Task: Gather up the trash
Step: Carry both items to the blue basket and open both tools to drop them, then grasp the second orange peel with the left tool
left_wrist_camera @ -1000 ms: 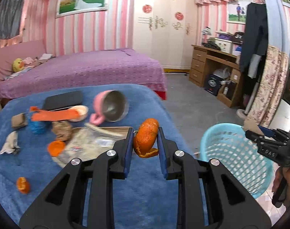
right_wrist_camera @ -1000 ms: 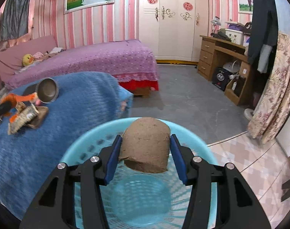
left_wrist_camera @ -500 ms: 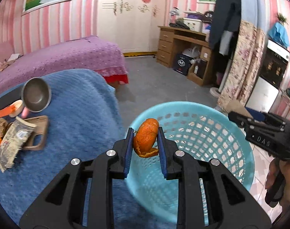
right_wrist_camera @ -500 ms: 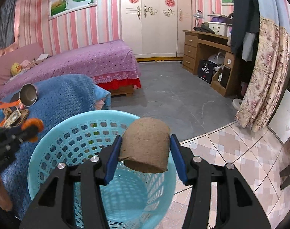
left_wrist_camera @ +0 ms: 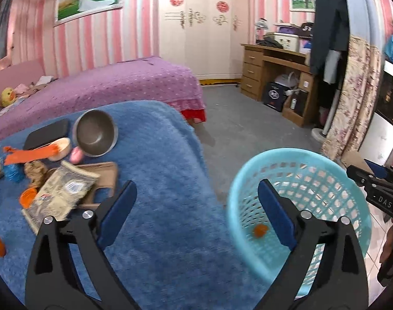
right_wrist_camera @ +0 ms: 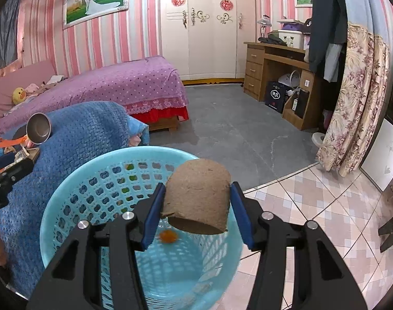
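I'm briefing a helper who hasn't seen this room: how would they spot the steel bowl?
Find the blue blanket spread in front of the purple bed. At the blanket's far end, among the clutter, lies the steel bowl, tipped on its side beside a black case. It is the only shiny metal thing there.

Basket point(left_wrist_camera: 300, 178) stands on the floor just right of the blanket-covered desk point(left_wrist_camera: 157, 180); peel point(left_wrist_camera: 260, 230) lies in its bottom. Cardboard roll point(right_wrist_camera: 197, 196) sits between the right tongs point(right_wrist_camera: 196, 215) above the basket. Left tongs point(left_wrist_camera: 196, 214) straddle the desk edge and basket rim. Bowl point(left_wrist_camera: 97, 135), wrapper point(left_wrist_camera: 59, 193) and scraps lie on the desk's left part. Bed point(left_wrist_camera: 106, 90) behind.
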Demonstrator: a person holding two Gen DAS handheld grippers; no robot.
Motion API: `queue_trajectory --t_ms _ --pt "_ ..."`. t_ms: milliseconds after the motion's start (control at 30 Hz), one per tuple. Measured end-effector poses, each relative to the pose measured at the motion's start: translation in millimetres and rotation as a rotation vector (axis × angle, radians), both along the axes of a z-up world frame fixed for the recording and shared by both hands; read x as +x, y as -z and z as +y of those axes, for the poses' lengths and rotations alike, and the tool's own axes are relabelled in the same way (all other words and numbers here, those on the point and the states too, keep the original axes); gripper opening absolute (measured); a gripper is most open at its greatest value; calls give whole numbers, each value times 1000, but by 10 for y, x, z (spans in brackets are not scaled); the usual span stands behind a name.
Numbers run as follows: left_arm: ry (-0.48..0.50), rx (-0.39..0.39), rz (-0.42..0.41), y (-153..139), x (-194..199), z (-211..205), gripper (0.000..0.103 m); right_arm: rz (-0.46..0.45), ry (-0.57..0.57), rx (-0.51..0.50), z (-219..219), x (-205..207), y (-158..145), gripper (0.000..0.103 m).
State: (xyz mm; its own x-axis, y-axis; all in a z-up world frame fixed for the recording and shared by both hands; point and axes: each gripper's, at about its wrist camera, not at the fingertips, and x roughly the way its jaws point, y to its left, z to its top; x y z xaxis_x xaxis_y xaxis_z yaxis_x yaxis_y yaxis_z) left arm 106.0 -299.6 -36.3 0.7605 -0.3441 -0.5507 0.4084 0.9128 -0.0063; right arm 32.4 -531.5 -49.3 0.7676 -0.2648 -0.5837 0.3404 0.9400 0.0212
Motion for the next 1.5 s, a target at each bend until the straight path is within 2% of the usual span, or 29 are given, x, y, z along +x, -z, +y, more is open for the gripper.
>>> queue_trajectory --t_ms 100,167,233,367,400,500,567,967,1167,1500 --pt "-30 -4 2 -4 0 138 94 3 -6 -21 84 46 -17 53" --pt "-43 -6 3 -15 -15 257 94 -2 -1 -32 131 55 -44 63" --pt "-57 -4 -5 -38 -37 351 95 -7 18 -40 162 54 -66 78" --pt "-89 -10 -10 -87 -38 582 97 -17 31 -32 226 64 -113 83" --pt "-95 -11 -9 -101 -35 640 97 -22 33 -36 254 66 -130 88" --pt "-120 -6 -18 -142 -33 799 97 -39 31 -44 354 62 -176 91" --pt "-136 -6 -17 -152 -33 911 97 -45 29 -49 430 75 -194 98" --pt "-234 15 -38 -232 -64 1667 97 -84 -58 -10 1100 236 -321 98" --pt "-290 47 -36 -132 -87 2063 97 -93 -116 -16 1487 328 -334 98" --pt "-335 6 -3 19 -76 2524 97 -84 -191 -46 1896 403 -316 98"
